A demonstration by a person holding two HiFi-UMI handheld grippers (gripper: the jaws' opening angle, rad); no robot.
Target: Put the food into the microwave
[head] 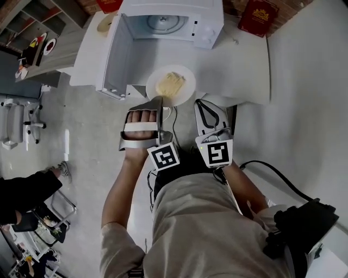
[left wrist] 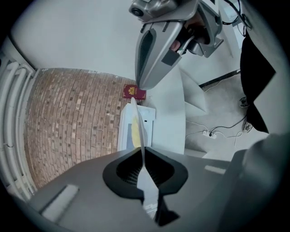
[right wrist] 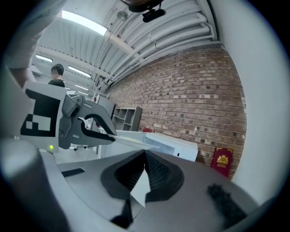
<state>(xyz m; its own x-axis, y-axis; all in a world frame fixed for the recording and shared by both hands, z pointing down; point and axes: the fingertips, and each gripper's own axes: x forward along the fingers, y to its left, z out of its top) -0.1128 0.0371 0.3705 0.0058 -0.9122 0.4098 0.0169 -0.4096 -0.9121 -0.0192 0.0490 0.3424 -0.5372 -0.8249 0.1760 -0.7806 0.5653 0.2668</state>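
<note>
A white plate (head: pixel 182 81) with pale yellow food (head: pixel 170 84) is held level just in front of the open microwave (head: pixel 204 24). My left gripper (head: pixel 160 101) is shut on the plate's near-left rim, and my right gripper (head: pixel 198 102) is shut on its near-right rim. In the left gripper view the plate (left wrist: pixel 139 129) runs edge-on out of the left gripper (left wrist: pixel 143 156), with the food (left wrist: pixel 135 134) on it. The right gripper view shows the right gripper (right wrist: pixel 144 157) closed on the thin white rim, the left gripper (right wrist: pixel 86 122) opposite and the microwave (right wrist: pixel 172 146) beyond.
The microwave door (head: pixel 114 57) swings out to the left over the white table (head: pixel 244 65). A red box (head: pixel 258 16) stands at the back right by the brick wall. A seated person (head: pixel 24 198) and an office chair (head: pixel 22 122) are at the left on the floor.
</note>
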